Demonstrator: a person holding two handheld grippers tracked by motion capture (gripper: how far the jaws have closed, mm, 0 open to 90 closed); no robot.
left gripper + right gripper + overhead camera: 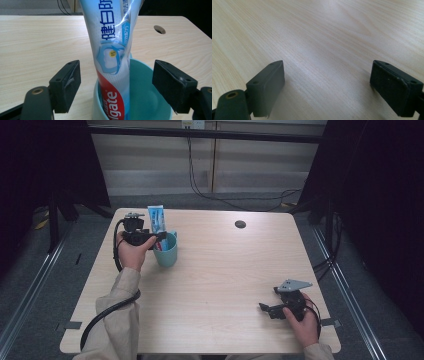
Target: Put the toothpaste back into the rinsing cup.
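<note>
A blue-and-white plastic toothpaste tube with a red lower band [112,57] is seen standing upright inside a round teal plastic cup [147,100], its lower end resting in the cup and its upper part rising well above the rim. The cup is placed on the light wooden tabletop [220,265], towards the far left part of it. The left hand-held gripper [161,236] is held level at the cup; in the left gripper view its black jaws are set wide apart on either side of the tube, with clear gaps left to the pads, so nothing is gripped. The right hand-held gripper [264,309] is held near the near right corner of the tabletop, well apart from the cup, with its jaws spread wide over bare wood and nothing held between them.
</note>
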